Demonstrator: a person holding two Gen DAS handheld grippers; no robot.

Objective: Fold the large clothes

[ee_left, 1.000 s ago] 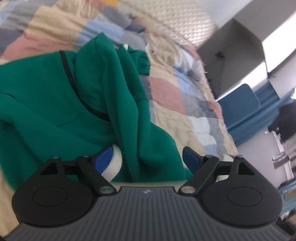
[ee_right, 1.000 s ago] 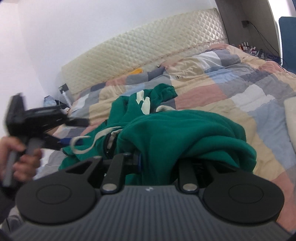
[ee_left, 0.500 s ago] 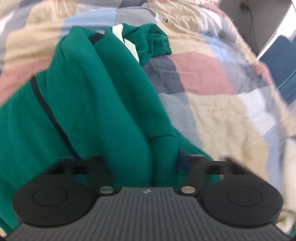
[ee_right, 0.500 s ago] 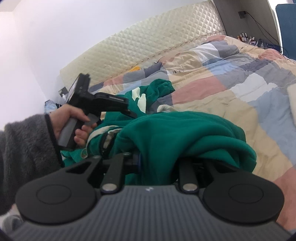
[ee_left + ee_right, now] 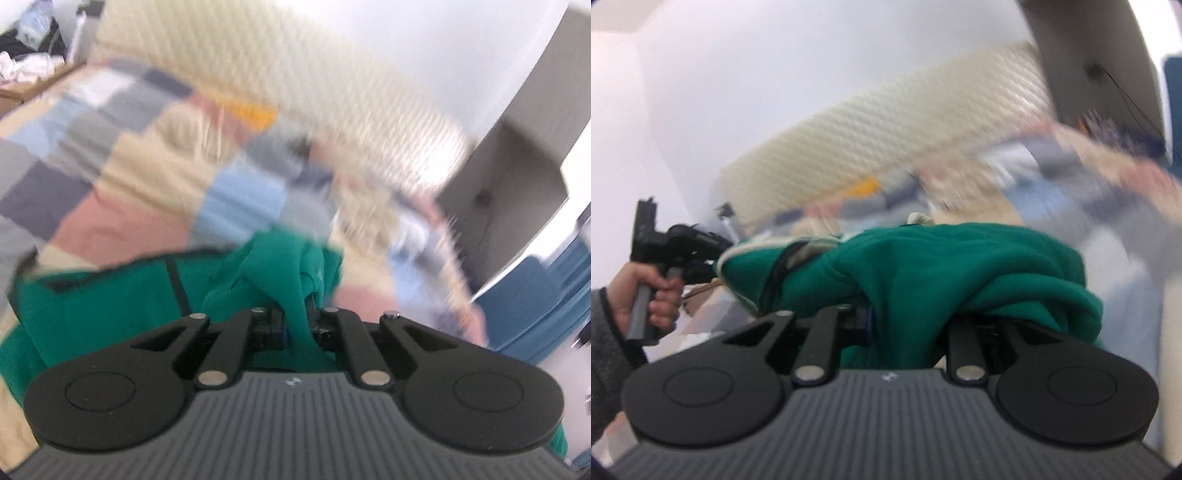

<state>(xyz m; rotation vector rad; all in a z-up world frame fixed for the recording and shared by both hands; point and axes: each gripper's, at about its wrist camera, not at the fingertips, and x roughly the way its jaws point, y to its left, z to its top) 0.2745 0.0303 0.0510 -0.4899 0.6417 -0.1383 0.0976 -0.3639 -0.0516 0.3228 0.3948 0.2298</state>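
Left hand-held gripper (image 5: 298,325) clamped tight on green hoodie (image 5: 110,299) fabric; right hand-held gripper (image 5: 905,328) narrow, gripping thicker bunch, above checked bed (image 5: 122,177).

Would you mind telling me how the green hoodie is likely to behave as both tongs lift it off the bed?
The green hoodie is probably floppy: it drapes in loose folds over the right tongs. It likely bunches rather than slips, since a thick fold sits pinched in the left tongs. Unheld parts will probably sag toward the quilt.
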